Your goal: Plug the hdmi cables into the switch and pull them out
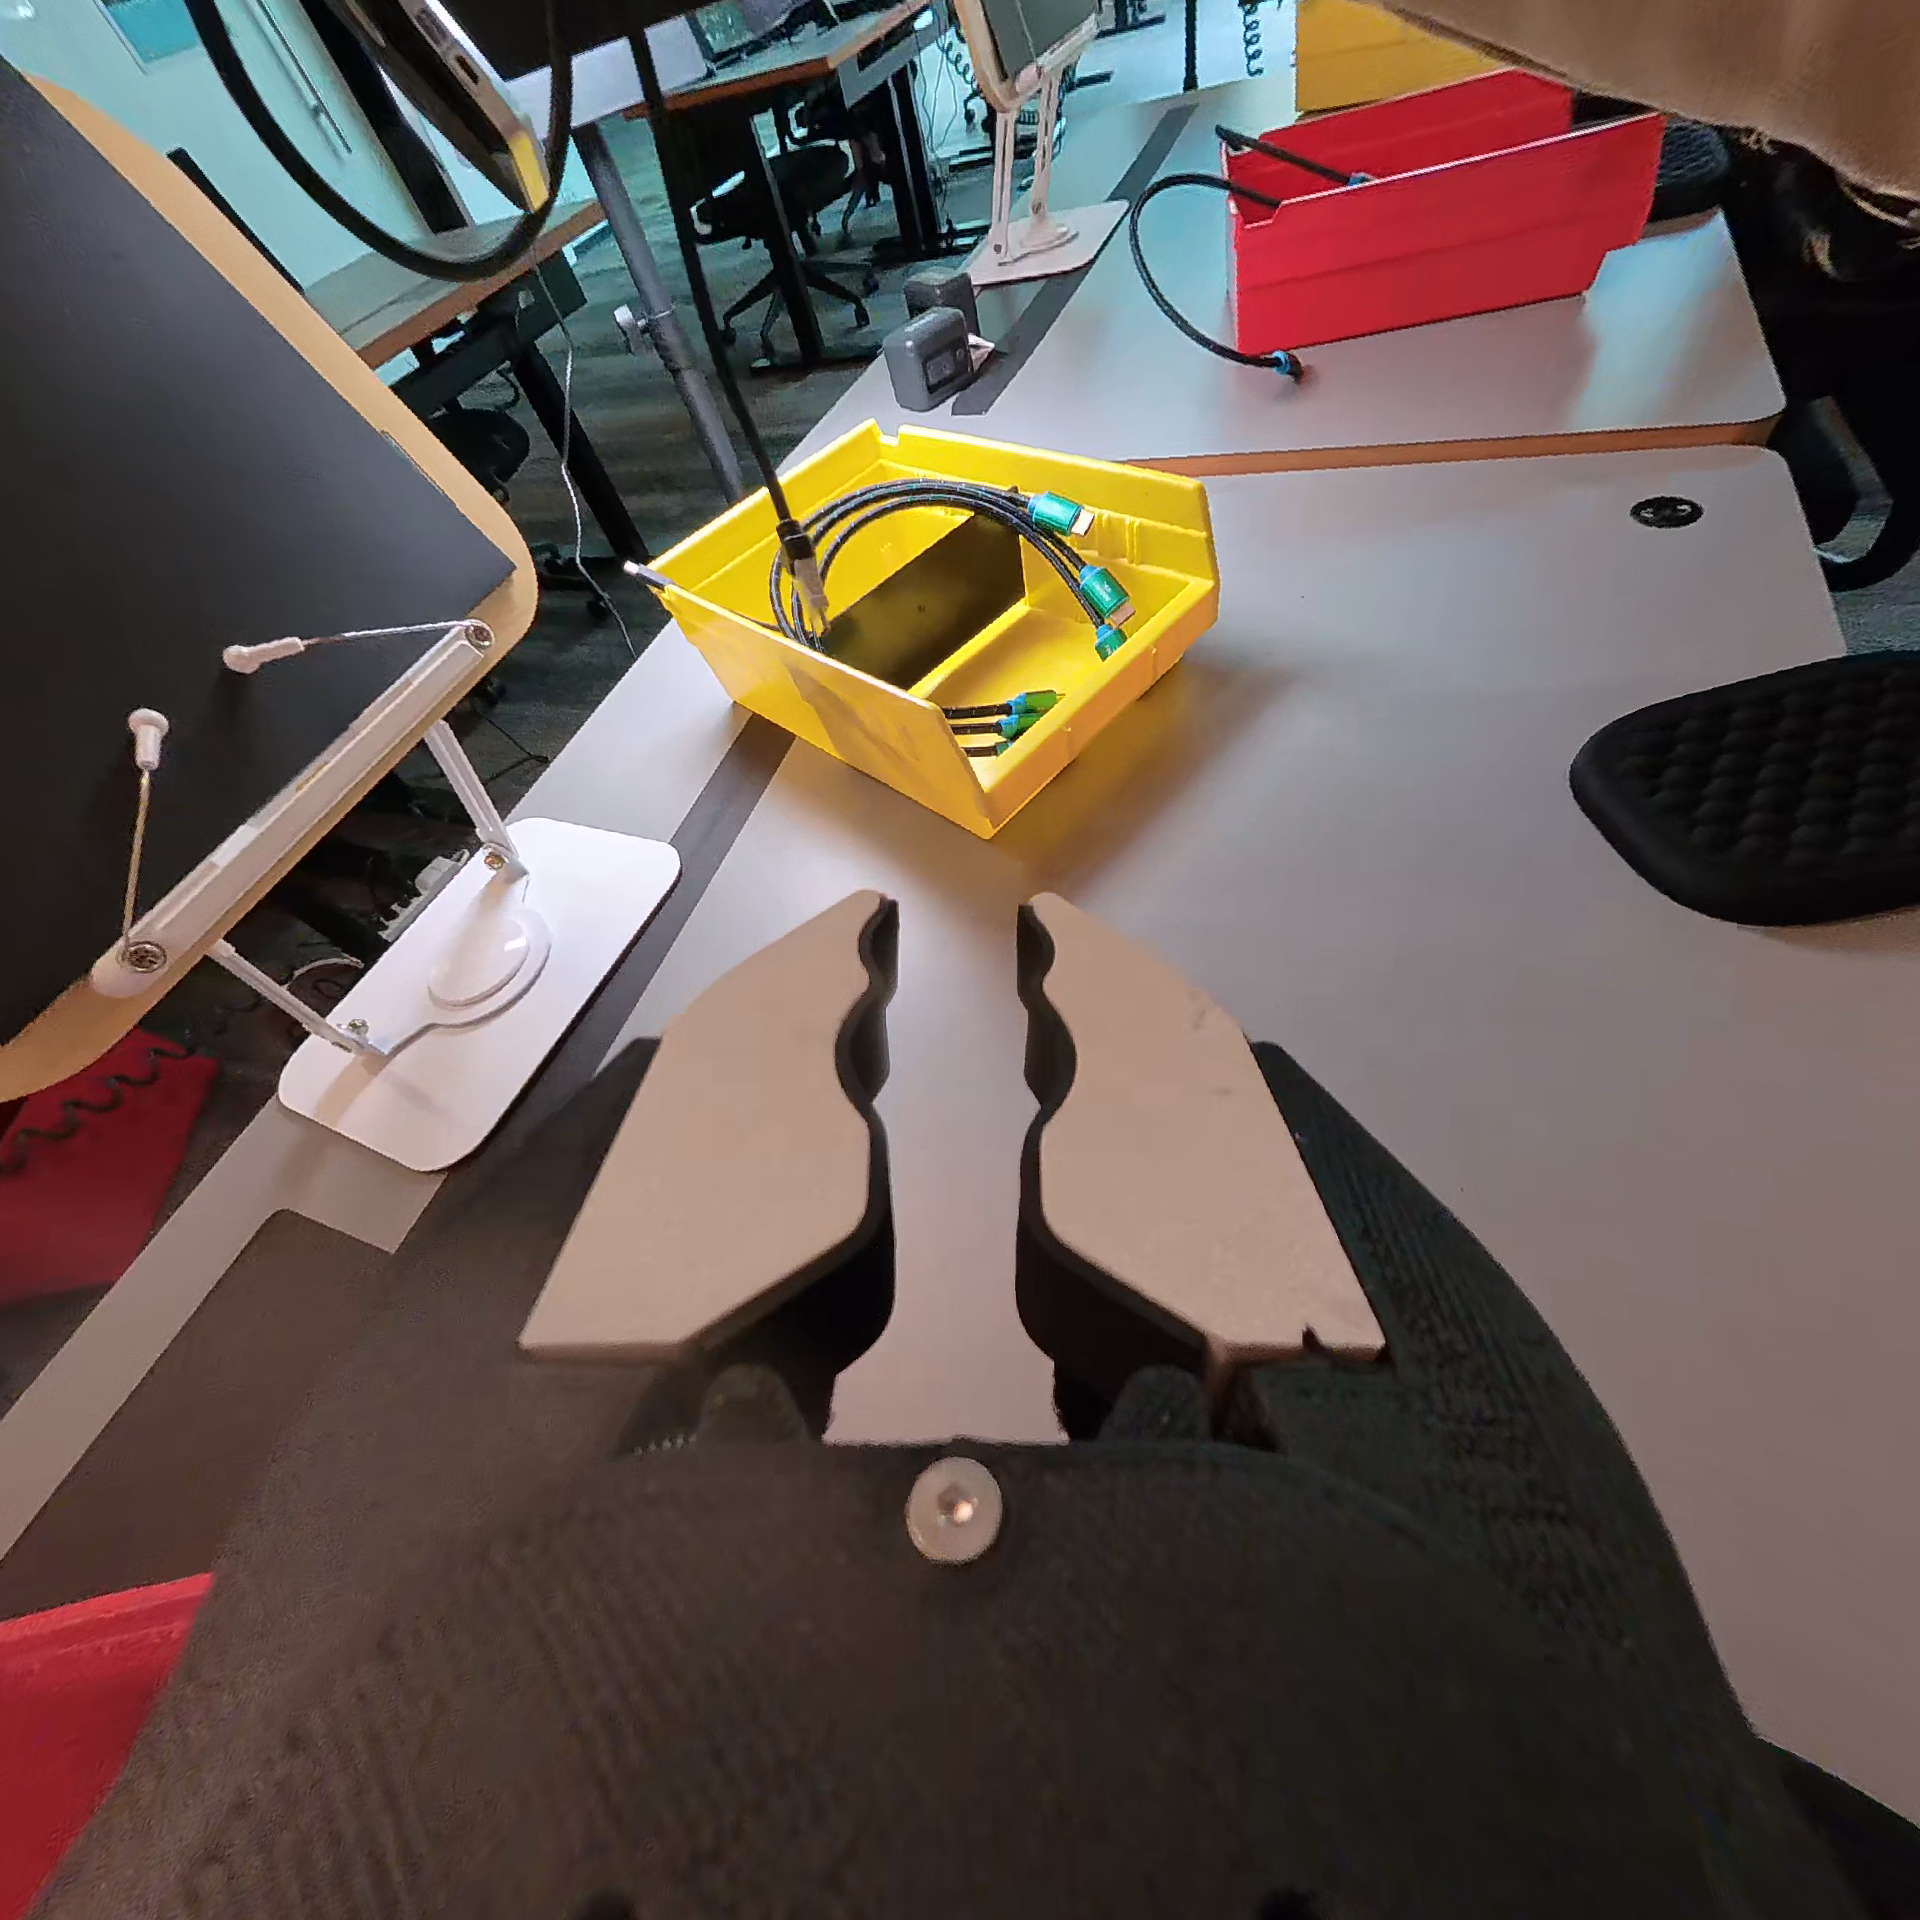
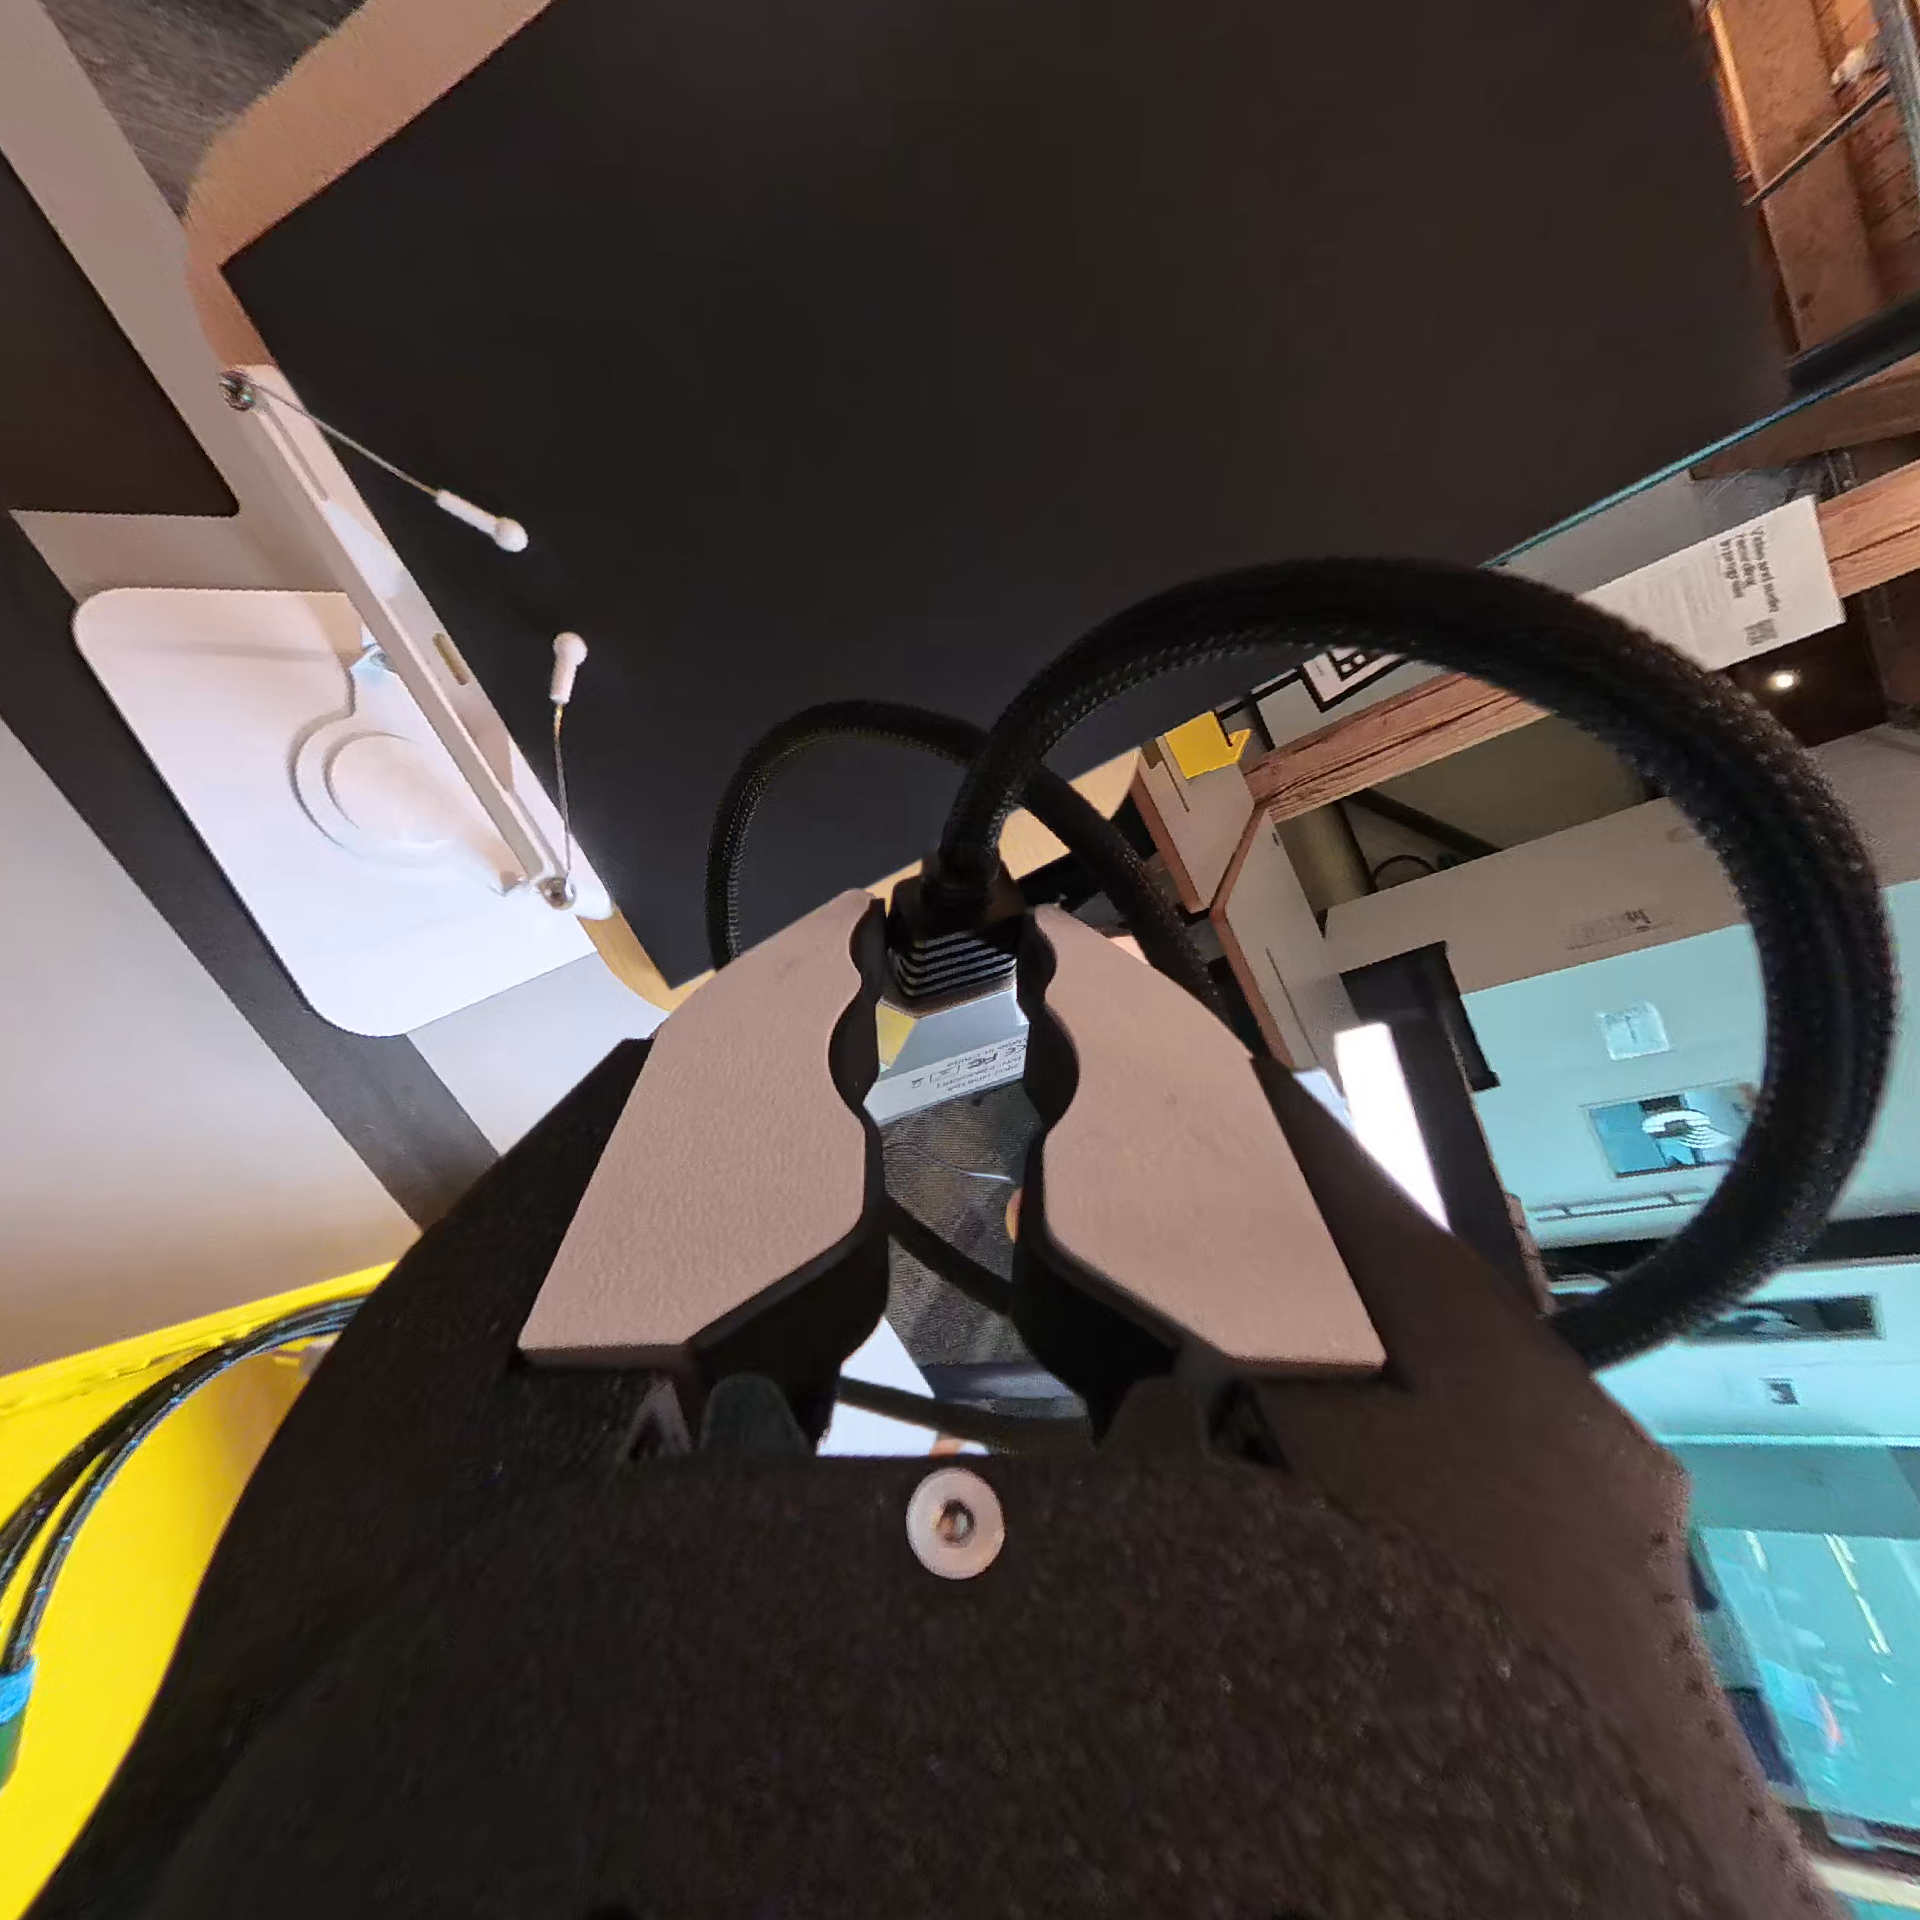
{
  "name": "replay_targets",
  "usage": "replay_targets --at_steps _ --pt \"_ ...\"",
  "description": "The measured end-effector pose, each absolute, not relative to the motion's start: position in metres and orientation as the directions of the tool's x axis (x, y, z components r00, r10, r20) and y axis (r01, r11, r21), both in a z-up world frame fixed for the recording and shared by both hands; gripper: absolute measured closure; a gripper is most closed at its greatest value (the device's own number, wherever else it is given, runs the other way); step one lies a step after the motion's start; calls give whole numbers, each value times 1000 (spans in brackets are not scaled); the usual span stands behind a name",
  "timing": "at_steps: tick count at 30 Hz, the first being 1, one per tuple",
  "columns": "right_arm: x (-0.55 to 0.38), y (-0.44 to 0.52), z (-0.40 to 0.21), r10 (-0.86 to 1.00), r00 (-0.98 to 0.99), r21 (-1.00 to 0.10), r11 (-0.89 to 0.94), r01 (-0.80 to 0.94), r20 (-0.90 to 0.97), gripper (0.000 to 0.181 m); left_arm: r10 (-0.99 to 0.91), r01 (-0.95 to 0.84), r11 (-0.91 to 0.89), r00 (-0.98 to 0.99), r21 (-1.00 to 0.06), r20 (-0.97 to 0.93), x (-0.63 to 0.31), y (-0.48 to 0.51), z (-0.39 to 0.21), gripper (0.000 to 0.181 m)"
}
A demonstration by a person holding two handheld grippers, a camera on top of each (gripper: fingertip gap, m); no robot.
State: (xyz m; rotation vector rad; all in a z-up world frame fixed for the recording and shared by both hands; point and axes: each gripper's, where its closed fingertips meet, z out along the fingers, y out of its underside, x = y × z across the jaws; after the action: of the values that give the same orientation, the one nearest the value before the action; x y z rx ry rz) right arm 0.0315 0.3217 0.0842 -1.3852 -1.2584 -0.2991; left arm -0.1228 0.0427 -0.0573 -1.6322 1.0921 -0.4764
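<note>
In the left wrist view a yellow bin (image 1: 1070,769) on the grey table (image 1: 1403,935) holds a black box, the switch (image 1: 935,613). Several braided cables with green plugs (image 1: 1101,592) lie over it. A black cable (image 1: 743,416) comes down from above, its plug (image 1: 798,556) at the switch's left end; whether it is seated I cannot tell. My left gripper (image 1: 956,925) is open and empty, just short of the bin. My right gripper (image 2: 954,935) is shut on a black ribbed HDMI plug (image 2: 951,961); its braided cable (image 2: 1714,790) loops up and to the right.
A black board (image 1: 156,468) on a white stand (image 1: 468,997) leans at the left; it also fills the right wrist view (image 2: 935,364). A red bin (image 1: 1434,249) with a black cable stands far back. A black mesh pad (image 1: 1766,790) lies at the right. A sleeve (image 1: 1714,94) is at top right.
</note>
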Motion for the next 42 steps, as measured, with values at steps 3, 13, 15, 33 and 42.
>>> replay_targets --at_steps 3,13,15,33,42 --pt "30 326 62 526 379 -561 243 791 762 157 -842 -407 -23 500 -913 -202 -124 44 -59 159" --pt "87 342 -49 527 425 -537 73 841 736 157 -846 -369 -21 502 -929 -181 -129 44 -53 159" --pt "100 349 -64 509 439 -526 33 850 741 157 -846 -378 -23 500 -926 -184 -128 44 -55 159" --pt "127 377 -191 721 362 -213 -293 932 591 157 -861 -410 -65 484 -910 -157 -121 51 -74 159" --pt "109 326 -162 825 486 -307 -401 863 288 140 -862 -404 -78 486 -911 -141 -123 54 -77 159"
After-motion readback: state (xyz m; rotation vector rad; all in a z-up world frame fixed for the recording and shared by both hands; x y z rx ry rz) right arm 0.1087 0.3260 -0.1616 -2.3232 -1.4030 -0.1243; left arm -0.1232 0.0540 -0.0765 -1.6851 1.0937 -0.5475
